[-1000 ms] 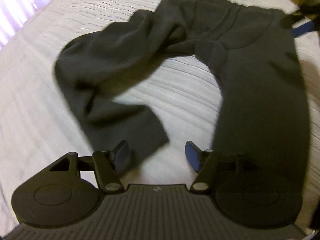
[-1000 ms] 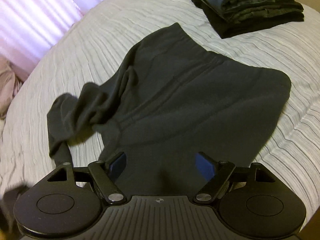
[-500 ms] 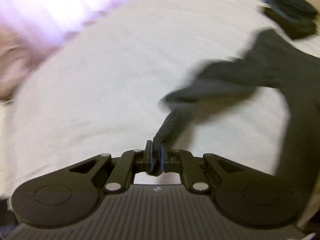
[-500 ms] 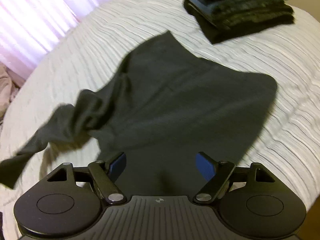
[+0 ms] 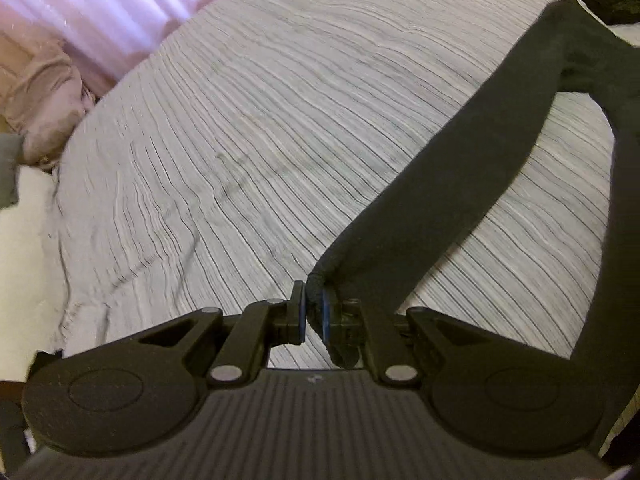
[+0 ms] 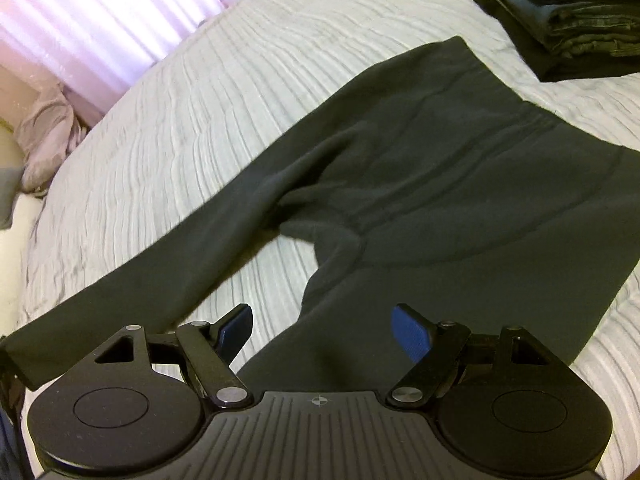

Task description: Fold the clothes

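A pair of dark grey sweatpants [image 6: 440, 168] lies on the white ribbed bedspread [image 6: 224, 92], waistband toward the far right. My left gripper [image 5: 314, 318] is shut on the cuff of one trouser leg [image 5: 448, 184], which stretches straight from the jaws up to the right. My right gripper [image 6: 324, 330] is open and empty, hovering over the other leg [image 6: 320, 352] near the front. In the right wrist view the pulled leg [image 6: 168, 264] runs out to the lower left.
A stack of folded dark clothes [image 6: 568, 16] sits at the far right of the bed. A pinkish bundle of cloth [image 5: 44, 104] lies by the curtain at the left. The bed's left edge [image 5: 60, 280] drops off nearby.
My left gripper closed on the crumpled leg's cuff and pulled it out to the left, straightening that leg. My right gripper stayed open over the other leg.
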The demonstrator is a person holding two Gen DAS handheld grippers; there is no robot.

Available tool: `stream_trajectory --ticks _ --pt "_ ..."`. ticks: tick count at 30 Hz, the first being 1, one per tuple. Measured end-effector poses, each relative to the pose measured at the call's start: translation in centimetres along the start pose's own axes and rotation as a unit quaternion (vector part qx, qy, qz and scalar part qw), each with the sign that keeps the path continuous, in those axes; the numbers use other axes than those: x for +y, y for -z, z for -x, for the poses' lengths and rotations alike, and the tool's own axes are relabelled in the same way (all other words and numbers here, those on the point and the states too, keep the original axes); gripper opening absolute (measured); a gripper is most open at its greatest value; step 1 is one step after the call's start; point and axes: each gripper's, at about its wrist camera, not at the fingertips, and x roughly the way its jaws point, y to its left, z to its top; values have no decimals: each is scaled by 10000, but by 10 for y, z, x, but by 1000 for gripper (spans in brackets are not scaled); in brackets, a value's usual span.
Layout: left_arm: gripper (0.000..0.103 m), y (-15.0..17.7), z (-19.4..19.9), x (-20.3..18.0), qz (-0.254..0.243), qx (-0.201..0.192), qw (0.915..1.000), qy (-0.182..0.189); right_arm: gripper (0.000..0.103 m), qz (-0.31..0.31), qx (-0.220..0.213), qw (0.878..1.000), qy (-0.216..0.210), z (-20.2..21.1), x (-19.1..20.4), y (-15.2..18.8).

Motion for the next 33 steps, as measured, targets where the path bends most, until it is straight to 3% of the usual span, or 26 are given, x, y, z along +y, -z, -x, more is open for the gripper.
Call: stream_trajectory --ticks 10,13,17,19,22,26,29,33 --pt "7 -46 -60 99 1122 -345 9931 -50 80 123 -148 9992 356 23 10 13" --pt "13 -56 -91 108 1244 -227 9918 -178 80 91 -182 9984 519 32 9 20" --pt "19 -59 -126 111 1406 -10 9873 -742 80 -11 -95 9977 668 34 6 31" --pt "23 -54 -134 111 1515 53 9850 -827 80 -64 -36 9974 714 33 5 37" --pt "27 -44 -129 90 1144 -91 9906 -749 80 -80 35 9977 668 30 10 43" --pt "29 -35 -119 17 -156 -390 9976 -557 80 140 168 9983 546 13 20 45" --pt "31 -33 -113 -58 -1506 -799 9848 -334 80 342 183 9982 451 0 28 36" --pt "33 -49 -120 -144 -2522 -1182 9604 30 80 299 185 9987 357 -12 26 16"
